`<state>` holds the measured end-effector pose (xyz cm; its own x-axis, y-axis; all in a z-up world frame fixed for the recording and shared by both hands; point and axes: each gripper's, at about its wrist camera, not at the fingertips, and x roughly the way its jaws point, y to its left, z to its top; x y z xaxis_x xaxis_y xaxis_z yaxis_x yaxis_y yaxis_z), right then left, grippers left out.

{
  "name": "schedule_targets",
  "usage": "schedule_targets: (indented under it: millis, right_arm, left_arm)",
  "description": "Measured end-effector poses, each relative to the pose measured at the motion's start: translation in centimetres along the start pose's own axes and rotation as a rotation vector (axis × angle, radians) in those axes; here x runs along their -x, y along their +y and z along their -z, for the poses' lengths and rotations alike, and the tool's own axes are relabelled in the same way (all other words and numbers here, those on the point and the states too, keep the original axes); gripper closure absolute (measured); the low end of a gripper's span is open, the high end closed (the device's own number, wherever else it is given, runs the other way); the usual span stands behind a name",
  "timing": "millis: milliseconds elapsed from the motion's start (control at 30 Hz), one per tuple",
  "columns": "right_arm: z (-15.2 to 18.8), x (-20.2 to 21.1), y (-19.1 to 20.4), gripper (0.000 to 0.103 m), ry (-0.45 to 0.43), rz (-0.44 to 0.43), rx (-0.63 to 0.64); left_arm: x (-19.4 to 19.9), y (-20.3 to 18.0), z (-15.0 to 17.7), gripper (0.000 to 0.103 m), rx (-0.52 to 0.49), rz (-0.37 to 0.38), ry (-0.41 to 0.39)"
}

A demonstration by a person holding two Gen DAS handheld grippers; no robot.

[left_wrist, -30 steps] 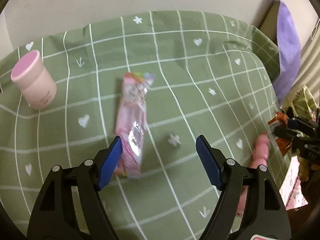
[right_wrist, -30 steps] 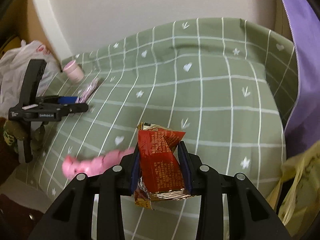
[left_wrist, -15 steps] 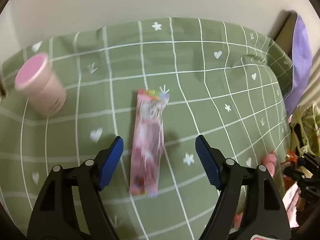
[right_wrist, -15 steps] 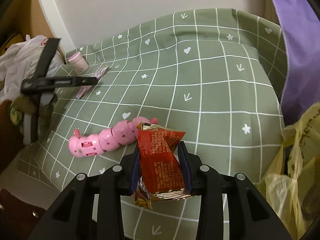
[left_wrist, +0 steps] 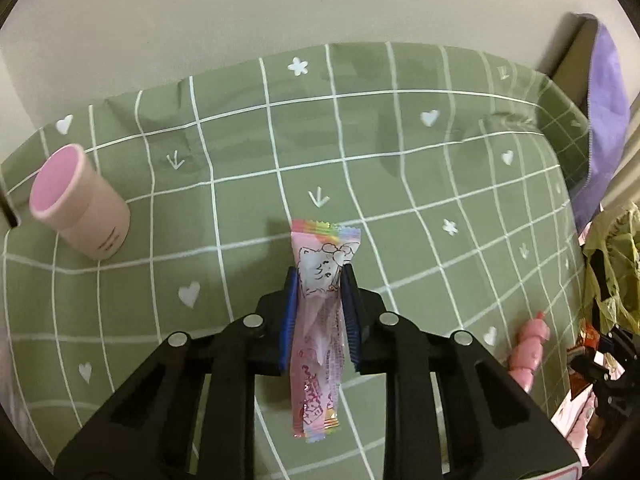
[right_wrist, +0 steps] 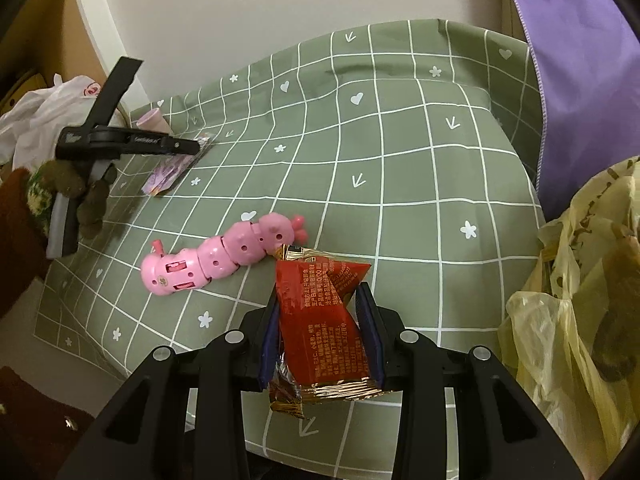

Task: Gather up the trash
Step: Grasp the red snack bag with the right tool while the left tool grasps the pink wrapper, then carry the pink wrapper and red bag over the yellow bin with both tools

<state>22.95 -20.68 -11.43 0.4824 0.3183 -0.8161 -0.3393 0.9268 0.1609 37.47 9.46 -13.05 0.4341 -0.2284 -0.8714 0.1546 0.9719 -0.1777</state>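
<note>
The left gripper (left_wrist: pixel 320 300) is closing on the pink wrapper (left_wrist: pixel 320 320) over the green cloth (left_wrist: pixel 400 200) (light, limp, slippery, probably empty); mid-length suits. The right gripper (right_wrist: pixel 322 320) clamps a crinkly red packet (right_wrist: pixel 324 320).

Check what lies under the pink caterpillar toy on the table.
Only the green checked cloth shows beneath the pink caterpillar toy. The red wrapper hides the cloth beside its head; whatever the toy's body covers is unseen.

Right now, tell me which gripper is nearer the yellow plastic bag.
Right. The right gripper, shut on the red wrapper, sits just beside the yellow plastic bag. The left gripper, closing on the pink wrapper, is across the cloth from it.
</note>
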Motion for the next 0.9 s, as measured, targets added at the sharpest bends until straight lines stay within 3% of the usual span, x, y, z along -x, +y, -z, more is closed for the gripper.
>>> schedule_targets:
  millis: [267,500,733,900]
  right_arm:
    - [-0.2,1.5,-0.4,0.069,-0.039,0.023,-0.026]
    - [-0.7,3.9,-1.2,0.069,-0.098,0.055,-0.043]
    - [-0.9,10.0,-3.1,0.069,-0.226,0.145,-0.074]
    - [-0.1,15.2,-5.4,0.069,-0.316,0.263,-0.124]
  left_arm:
    - [3.8,-1.2,2.6,0.085,0.056,0.061,-0.066]
    - [8.8,-5.2,3.1,0.085,-0.009,0.118,-0.176]
    - [13.0,-13.3,0.3,0.085,-0.170,0.237,-0.303]
    - [14.0,-20.2,-0.7,0.084,-0.318,0.339,-0.336]
